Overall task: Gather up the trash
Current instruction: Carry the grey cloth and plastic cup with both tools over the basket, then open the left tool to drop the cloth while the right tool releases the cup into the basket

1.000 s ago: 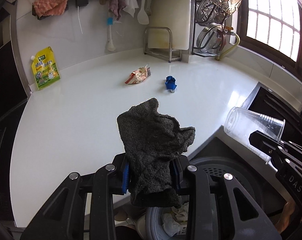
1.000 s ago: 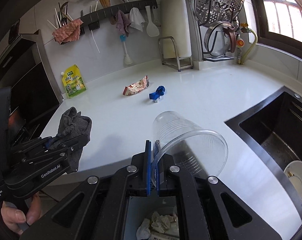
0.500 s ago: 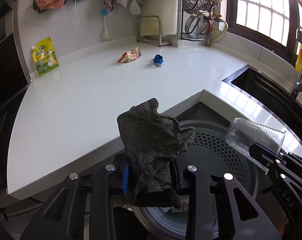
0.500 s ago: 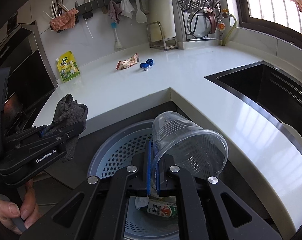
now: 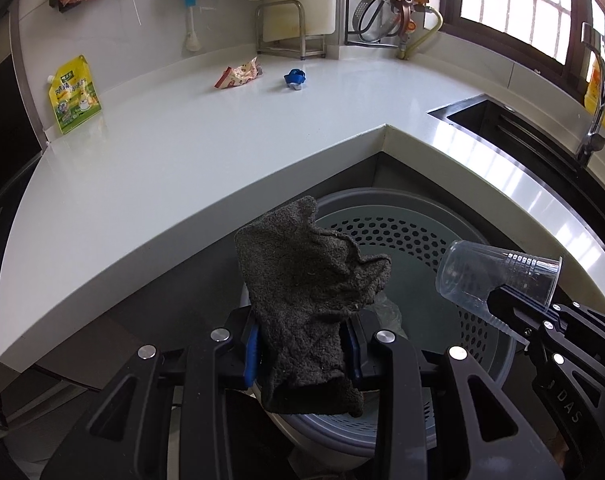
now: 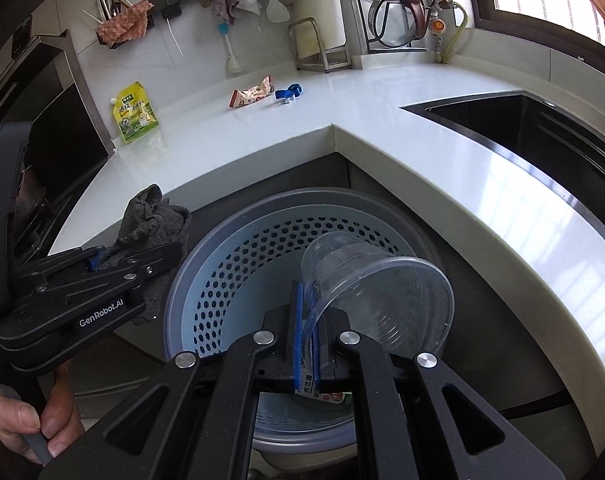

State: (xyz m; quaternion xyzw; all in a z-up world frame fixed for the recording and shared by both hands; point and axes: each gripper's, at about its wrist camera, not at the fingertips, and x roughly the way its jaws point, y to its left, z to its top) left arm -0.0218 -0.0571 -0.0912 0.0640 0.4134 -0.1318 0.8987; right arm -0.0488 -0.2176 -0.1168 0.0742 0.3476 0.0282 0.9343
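White corner tabletop (image 5: 190, 152) behind; my left gripper (image 5: 302, 350) clenched on grey rag (image 5: 306, 292), right gripper (image 6: 307, 334) pinching clear cup (image 6: 378, 296) rim; both above perforated bin (image 6: 238, 264).

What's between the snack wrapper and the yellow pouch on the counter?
Nothing: in both wrist views, only bare white counter lies between the snack wrapper and the yellow pouch.
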